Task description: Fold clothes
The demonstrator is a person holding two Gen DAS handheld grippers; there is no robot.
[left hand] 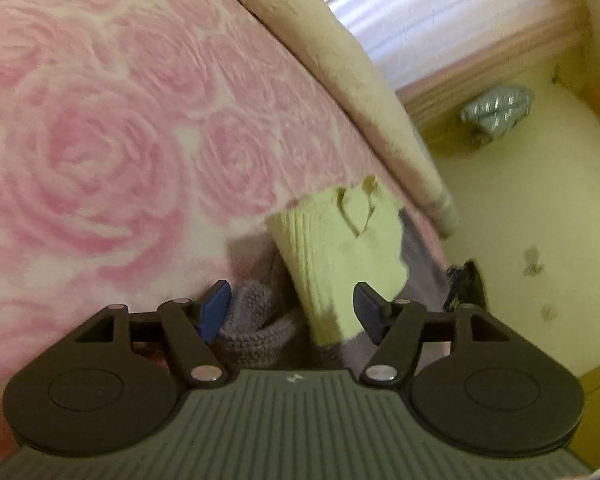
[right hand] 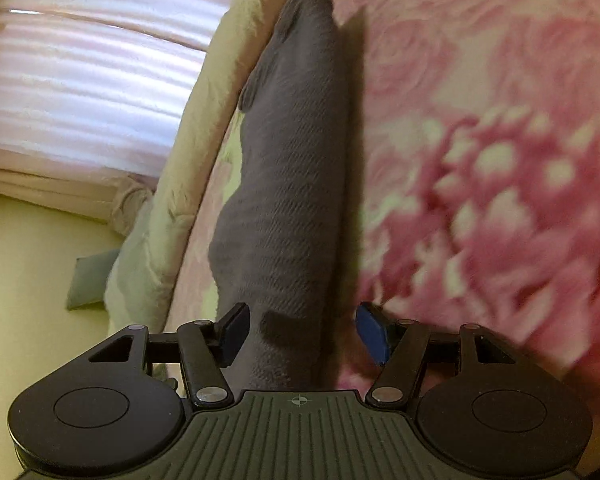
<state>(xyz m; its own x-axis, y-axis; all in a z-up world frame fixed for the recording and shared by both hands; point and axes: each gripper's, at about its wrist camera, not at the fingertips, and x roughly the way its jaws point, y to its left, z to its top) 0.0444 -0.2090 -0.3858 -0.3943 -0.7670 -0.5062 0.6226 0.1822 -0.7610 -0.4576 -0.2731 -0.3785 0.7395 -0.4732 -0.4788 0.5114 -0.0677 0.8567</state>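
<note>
No brand, label or readable writing shows on either gripper or on the clothes. The left gripper (left hand: 292, 312) stands with its jaws wide apart, pressing nothing; a grey knitted piece (left hand: 252, 332) and a pale yellow ribbed garment (left hand: 332, 248) lie between and just ahead of its fingers. The right gripper (right hand: 302, 330) is likewise spread, the grey sock (right hand: 292, 168) stretching forward between its fingers on the pink rose blanket (right hand: 480, 120)

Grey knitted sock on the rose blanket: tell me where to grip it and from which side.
Take the grey knitted sock at its near end, which already lies between the open pads of the right claw. Come straight along its length from the near side: it lies stretched out flat on the pink rose-patterned blanket, narrow enough to fit inside the opening.
</note>
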